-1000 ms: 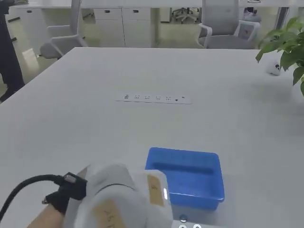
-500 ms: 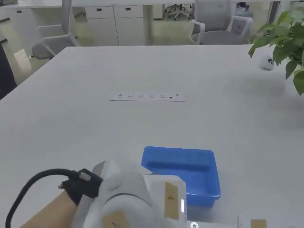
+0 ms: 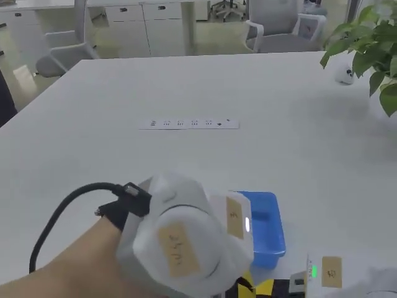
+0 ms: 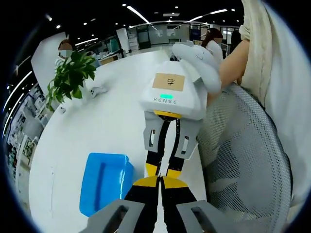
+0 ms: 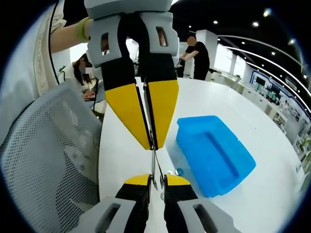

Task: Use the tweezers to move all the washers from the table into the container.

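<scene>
White desk [image 3: 279, 136], blue container [image 5: 214, 153] by your near edge, office chairs [image 3: 279, 28] beyond. Left gripper [image 4: 160, 180], right gripper [image 5: 156, 180] both clamp tweezers [image 5: 154, 165].

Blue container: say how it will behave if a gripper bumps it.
The blue container looks like thin moulded plastic, so it is probably light and fairly stiff. It sits on a smooth white table, so a bump would likely slide it. It is low and wide, so tipping seems unlikely.

Even overhead light keeps the head view bright but soft, slightly blurred. Ceiling lamps [image 5: 255, 23] glint far beyond the right gripper [image 5: 156, 181]; both gripper views bend strongly toward their edges.
</scene>
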The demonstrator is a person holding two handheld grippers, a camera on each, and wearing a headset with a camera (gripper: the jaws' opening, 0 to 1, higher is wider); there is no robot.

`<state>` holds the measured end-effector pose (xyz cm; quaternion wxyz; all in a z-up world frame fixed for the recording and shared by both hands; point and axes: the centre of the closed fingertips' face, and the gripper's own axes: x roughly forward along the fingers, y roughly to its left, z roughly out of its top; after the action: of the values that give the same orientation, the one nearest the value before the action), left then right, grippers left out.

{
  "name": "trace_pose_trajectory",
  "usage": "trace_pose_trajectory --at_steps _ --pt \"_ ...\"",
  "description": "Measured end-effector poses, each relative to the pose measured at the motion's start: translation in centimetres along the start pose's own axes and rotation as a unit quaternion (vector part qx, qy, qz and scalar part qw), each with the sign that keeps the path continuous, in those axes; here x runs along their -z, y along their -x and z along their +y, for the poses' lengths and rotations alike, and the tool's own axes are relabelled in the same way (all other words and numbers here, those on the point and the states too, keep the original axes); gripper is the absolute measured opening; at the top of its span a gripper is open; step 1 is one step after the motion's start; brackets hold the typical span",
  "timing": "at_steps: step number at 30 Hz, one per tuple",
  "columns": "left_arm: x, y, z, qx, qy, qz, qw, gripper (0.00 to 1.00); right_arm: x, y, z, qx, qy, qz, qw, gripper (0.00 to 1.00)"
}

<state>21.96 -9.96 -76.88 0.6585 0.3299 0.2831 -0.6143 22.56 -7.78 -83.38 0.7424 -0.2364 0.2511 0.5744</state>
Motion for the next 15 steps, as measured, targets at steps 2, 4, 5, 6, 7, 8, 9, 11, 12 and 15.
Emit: trace_pose_trajectory --at_steps 2,4,5,6,7,8,9,11,12,15 --pt "-0.12 -0.16 0.14 0.002 0.004 -0.006 1.0 0.0 0.22 0.04 -0.01 0.006 0.006 0.008 0.9999 0.06" --pt "-0.17 -0.34 0.33 0.005 0.008 -0.01 0.9999 0.0 0.47 0.08 -0.17 0.014 0.012 0.015 0.9997 0.06" --pt "-0.19 -0.41 0.35 0.006 0.009 -0.012 0.9999 0.0 0.53 0.09 -0.2 0.014 0.01 0.015 0.9997 0.06" --pt "-0.22 -0.49 0.34 0.009 0.01 -0.012 0.9998 0.0 0.6 0.09 -0.23 0.013 0.006 0.015 0.9998 0.06" --pt "-0.24 -0.53 0.31 0.011 0.006 -0.013 0.9998 0.0 0.67 0.11 -0.3 0.015 0.0 0.014 0.9998 0.06" --pt "-0.27 -0.56 0.34 0.011 0.005 -0.013 0.9998 0.0 0.71 0.12 -0.38 0.016 0.001 0.013 0.9998 0.06" --pt "-0.31 -0.56 0.31 0.014 0.001 -0.013 0.9998 0.0 0.71 0.16 -0.4 0.017 -0.002 0.012 0.9998 0.06" --pt "-0.39 -0.58 0.37 0.017 -0.004 -0.013 0.9998 0.0 0.72 0.23 -0.47 0.02 -0.004 0.01 0.9997 0.06" --pt "-0.4 -0.6 0.37 0.018 -0.006 -0.012 0.9997 0.0 0.74 0.24 -0.52 0.02 -0.005 0.01 0.9997 0.06" --pt "-0.49 -0.56 0.34 0.023 -0.018 -0.012 0.9995 0.0 0.71 0.37 -0.56 0.022 -0.009 0.007 0.9997 0.06"
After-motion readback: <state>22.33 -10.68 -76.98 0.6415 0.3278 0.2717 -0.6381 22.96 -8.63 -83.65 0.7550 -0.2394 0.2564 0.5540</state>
